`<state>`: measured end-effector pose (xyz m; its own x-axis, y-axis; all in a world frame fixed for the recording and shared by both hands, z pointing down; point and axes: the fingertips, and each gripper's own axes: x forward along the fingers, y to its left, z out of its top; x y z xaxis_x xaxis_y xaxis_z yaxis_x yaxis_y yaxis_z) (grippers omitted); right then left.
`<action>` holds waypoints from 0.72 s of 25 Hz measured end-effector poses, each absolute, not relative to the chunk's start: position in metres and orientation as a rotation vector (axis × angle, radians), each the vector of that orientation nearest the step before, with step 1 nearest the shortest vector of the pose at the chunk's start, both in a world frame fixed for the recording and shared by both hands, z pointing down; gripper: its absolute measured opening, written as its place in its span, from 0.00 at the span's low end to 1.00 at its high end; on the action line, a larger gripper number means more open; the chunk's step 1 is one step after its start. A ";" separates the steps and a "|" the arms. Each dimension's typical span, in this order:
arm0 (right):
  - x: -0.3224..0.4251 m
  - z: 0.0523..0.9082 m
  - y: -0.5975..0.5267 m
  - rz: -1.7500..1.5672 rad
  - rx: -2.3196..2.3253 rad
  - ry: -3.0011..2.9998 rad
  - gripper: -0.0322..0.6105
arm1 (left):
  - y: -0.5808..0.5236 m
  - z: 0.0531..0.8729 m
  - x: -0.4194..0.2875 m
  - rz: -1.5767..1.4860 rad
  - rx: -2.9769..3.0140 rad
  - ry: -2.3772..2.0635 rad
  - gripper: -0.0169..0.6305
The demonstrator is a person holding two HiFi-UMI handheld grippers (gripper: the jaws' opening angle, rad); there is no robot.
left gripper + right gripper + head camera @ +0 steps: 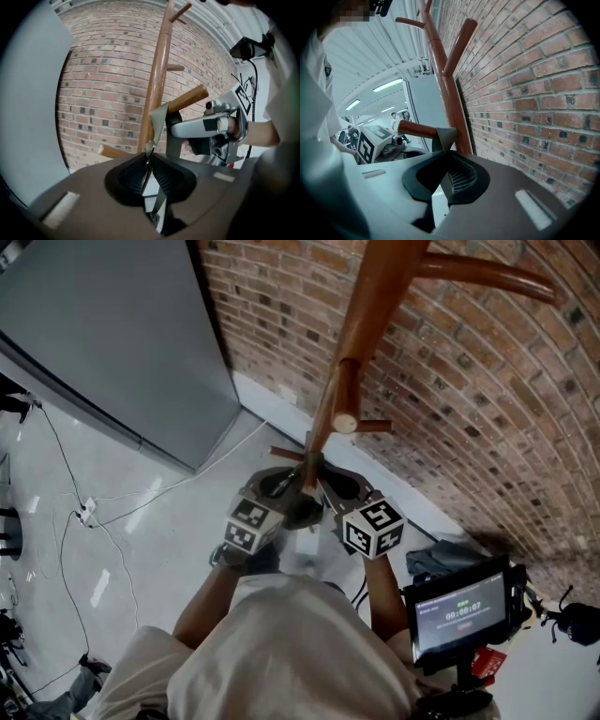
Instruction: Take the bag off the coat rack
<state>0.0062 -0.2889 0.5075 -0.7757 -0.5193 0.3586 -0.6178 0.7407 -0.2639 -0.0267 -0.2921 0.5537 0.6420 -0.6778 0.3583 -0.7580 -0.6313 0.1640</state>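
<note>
The wooden coat rack stands against a brick wall. A grey-green bag strap is looped over one of its lower pegs. The strap runs down between the pads of my left gripper, which is shut on it. In the right gripper view the same strap drapes off the peg, and my right gripper is shut on it too. In the head view, left gripper and right gripper sit close together on either side of the pole. The bag's body is hidden below them.
The brick wall is directly behind the rack, and a grey panel stands to the left. Cables lie on the pale floor. A small screen on a stand is at the lower right, with a dark bundle beside it.
</note>
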 end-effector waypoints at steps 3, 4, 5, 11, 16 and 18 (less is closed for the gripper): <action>0.009 0.501 -0.291 0.559 0.902 -2.695 0.06 | -0.293 0.556 -0.032 0.362 2.547 -1.162 0.09; 0.010 0.499 -0.292 0.557 0.902 -2.698 0.06 | -0.293 0.555 -0.034 0.353 2.540 -1.166 0.09; 0.011 0.498 -0.291 0.556 0.900 -2.702 0.06 | -0.293 0.553 -0.035 0.342 2.534 -1.171 0.09; 0.015 0.488 -0.287 0.553 0.901 -2.724 0.06 | -0.291 0.536 -0.037 0.283 2.519 -1.197 0.09; 0.020 0.475 -0.284 0.524 0.908 -2.748 0.06 | -0.289 0.523 -0.040 0.233 2.506 -1.223 0.09; 0.022 0.469 -0.282 0.513 0.909 -2.759 0.06 | -0.287 0.517 -0.041 0.211 2.497 -1.231 0.09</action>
<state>0.0216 -0.2823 0.4687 -0.7937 -0.5378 0.2843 -0.6041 0.7521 -0.2636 -0.0407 -0.2874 0.5167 0.6120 -0.7389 0.2821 -0.7906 -0.5626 0.2415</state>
